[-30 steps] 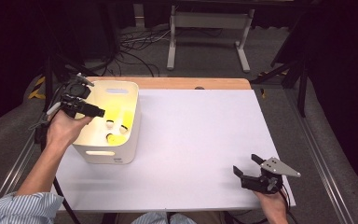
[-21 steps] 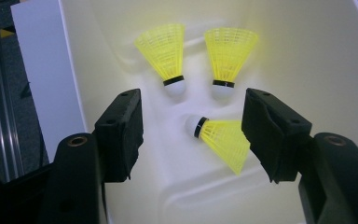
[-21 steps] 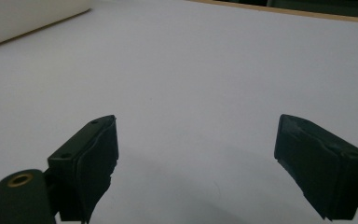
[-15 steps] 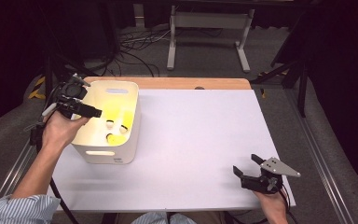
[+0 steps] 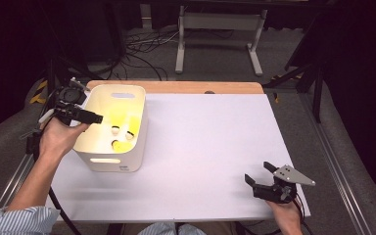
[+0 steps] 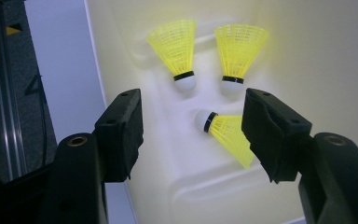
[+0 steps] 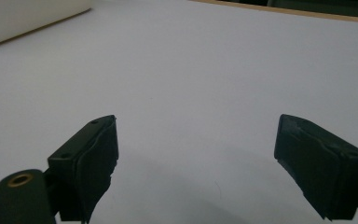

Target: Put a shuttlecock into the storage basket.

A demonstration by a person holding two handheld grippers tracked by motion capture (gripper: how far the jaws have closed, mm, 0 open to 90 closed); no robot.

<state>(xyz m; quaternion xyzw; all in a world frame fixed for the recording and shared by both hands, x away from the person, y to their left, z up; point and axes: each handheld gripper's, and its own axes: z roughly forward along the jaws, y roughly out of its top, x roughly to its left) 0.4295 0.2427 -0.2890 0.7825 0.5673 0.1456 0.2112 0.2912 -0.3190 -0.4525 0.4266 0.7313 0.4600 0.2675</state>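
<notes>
— Dark floor and cable tangles lie beyond the far edge of our white table [image 5: 200, 147], with a metal stand [image 5: 220, 29] behind it. Where do we stand?

— Our left gripper [image 5: 81, 115] hovers over the near-left rim of the cream bin [image 5: 127, 164], which sits at the table's left side. Its jaws stand partly apart, with nothing between them.

— And the shuttlecocks?

— All three yellow ones rest on the bin's floor. In the left gripper view we see two upright on their white corks, the left shuttlecock [image 6: 177, 46] and the right shuttlecock [image 6: 240, 49] just beside each other, and the lying shuttlecock [image 6: 226, 135] on its side nearer to us, cork pointing left.

— What has changed over the last second?

— Little. Our left hand has drifted slightly left and toward the far side, so the jaws now sit nearer the bin's left wall than its middle. The opening has not altered.

— What does that mean for the work?

— We judge it as lining up, not grasping: the jaws frame the lying shuttlecock from above but are well clear of it. We would next need to lower into the bin and close on a skirt or cork.

— And the right gripper [image 5: 262, 183]?

— It rests at the near-right corner of the table, jaws wide, with nothing in them, unmoved.
</notes>
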